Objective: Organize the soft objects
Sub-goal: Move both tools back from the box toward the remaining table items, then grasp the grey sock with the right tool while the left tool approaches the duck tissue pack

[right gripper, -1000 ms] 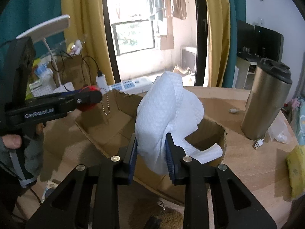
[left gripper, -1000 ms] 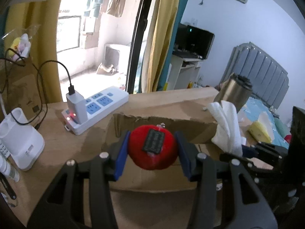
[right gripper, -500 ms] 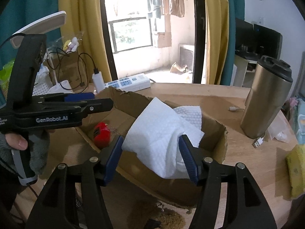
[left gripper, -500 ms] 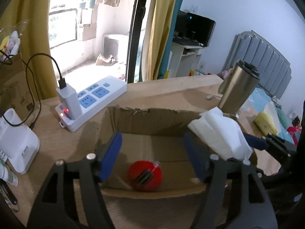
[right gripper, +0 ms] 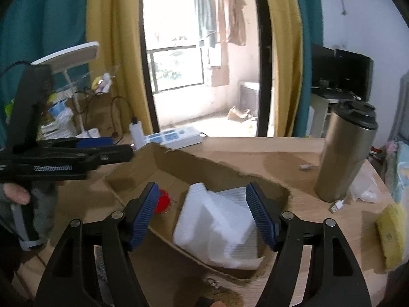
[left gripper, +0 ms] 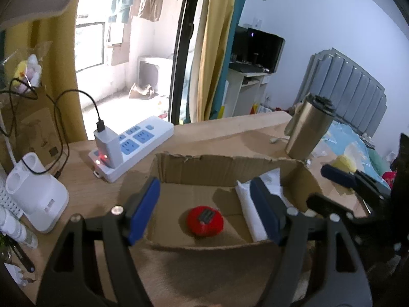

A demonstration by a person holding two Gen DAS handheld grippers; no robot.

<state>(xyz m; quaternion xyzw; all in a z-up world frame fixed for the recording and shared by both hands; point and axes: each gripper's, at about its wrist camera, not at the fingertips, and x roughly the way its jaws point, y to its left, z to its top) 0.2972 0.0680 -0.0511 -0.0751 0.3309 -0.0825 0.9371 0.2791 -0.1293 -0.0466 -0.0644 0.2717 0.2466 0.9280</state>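
A red soft ball [left gripper: 205,221] with a dark tag lies on the floor of an open cardboard box [left gripper: 219,165]. A white folded cloth [right gripper: 219,225] lies in the same box, to the ball's right; its edge shows in the left wrist view [left gripper: 249,211]. The ball shows partly behind a finger in the right wrist view [right gripper: 163,200]. My left gripper [left gripper: 205,211] is open and empty above the box's near wall. My right gripper [right gripper: 203,216] is open and empty above the cloth.
A white power strip [left gripper: 133,145] with a plugged charger lies behind the box. A steel tumbler [right gripper: 345,153] stands to the right. A white holder [left gripper: 35,192] stands at left. A yellow sponge [right gripper: 392,232] lies at far right.
Both grippers opened and let go: the red ball dropped into the box, then the white cloth settled in beside it. Both grippers have drawn back a little.
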